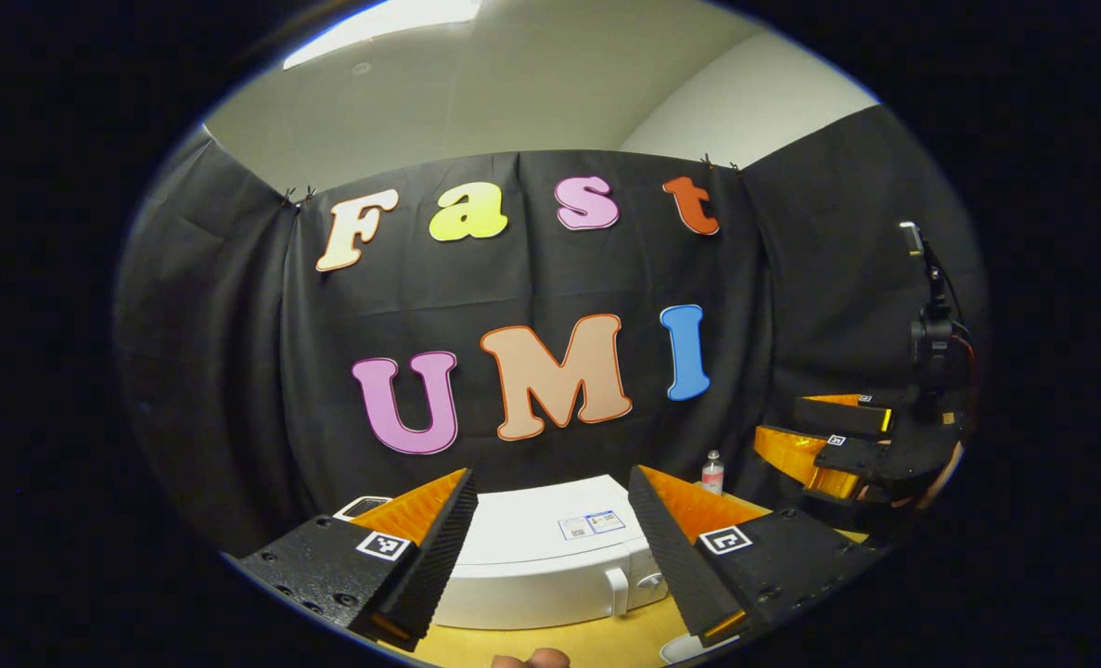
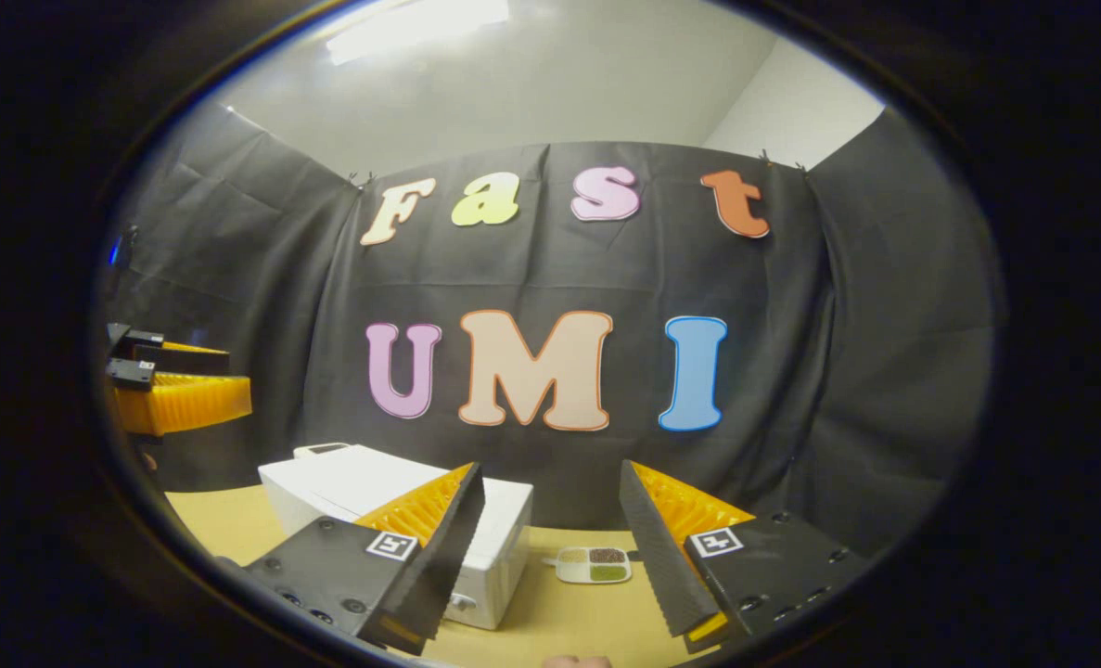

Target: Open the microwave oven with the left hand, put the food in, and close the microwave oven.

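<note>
nothing done yet: the white microwave sits shut on the counter, the food tray waits beside it, and the left claw and right claw both hang released, empty.

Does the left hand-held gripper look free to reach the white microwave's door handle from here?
Probably yes. The left hand-held gripper is open and above the white microwave oven, and its white door handle shows between the fingers with nothing in front. The right hand-held gripper is off to the side.
</note>
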The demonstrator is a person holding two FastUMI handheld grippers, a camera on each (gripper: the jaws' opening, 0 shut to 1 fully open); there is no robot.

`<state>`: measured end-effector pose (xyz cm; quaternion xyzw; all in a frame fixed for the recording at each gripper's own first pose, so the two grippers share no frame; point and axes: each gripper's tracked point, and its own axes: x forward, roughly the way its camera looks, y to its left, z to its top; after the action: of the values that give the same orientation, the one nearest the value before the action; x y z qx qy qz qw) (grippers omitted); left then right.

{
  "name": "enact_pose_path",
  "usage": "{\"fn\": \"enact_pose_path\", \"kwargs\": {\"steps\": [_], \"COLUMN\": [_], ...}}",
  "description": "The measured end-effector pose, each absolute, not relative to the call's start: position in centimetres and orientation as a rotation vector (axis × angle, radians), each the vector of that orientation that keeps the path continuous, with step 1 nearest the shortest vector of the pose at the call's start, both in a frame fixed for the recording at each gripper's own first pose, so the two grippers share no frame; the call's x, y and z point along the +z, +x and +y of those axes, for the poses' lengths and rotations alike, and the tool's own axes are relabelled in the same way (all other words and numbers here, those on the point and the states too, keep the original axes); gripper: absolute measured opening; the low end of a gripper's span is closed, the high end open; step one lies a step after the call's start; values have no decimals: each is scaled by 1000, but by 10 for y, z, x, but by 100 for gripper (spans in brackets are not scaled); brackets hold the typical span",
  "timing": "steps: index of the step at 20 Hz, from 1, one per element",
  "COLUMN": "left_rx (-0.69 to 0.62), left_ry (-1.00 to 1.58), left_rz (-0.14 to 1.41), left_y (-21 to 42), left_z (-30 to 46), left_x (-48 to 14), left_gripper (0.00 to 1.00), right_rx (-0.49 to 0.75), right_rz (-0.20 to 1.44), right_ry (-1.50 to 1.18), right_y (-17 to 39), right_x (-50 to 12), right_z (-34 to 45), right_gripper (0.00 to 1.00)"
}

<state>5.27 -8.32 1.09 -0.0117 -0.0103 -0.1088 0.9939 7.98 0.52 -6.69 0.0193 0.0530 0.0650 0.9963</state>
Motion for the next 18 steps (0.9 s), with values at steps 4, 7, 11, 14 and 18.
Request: {"fn": "enact_pose_path", "kwargs": {"steps": [4, 7, 11, 14, 18], "left_rx": [-215, -200, -203, -202, -183], "left_ry": [-41, -41, -40, -44, -21], "left_rz": [-18, -8, 17, 15, 29], "left_y": [47, 46, 44, 42, 41], "left_z": [-79, -75, -78, -79, -75], "left_x": [10, 6, -2, -2, -6], "left_gripper": [97, 97, 98, 97, 98], "right_rx": [139, 144, 150, 151, 157], "right_rz": [131, 129, 151, 152, 158], "right_ry": [45, 38, 50, 56, 66], "right_y": [73, 72, 70, 71, 70], "right_x": [-74, -73, -77, -77, -81], "right_z": [7, 8, 6, 5, 5], "right_gripper": [87, 87, 87, 87, 88]}}
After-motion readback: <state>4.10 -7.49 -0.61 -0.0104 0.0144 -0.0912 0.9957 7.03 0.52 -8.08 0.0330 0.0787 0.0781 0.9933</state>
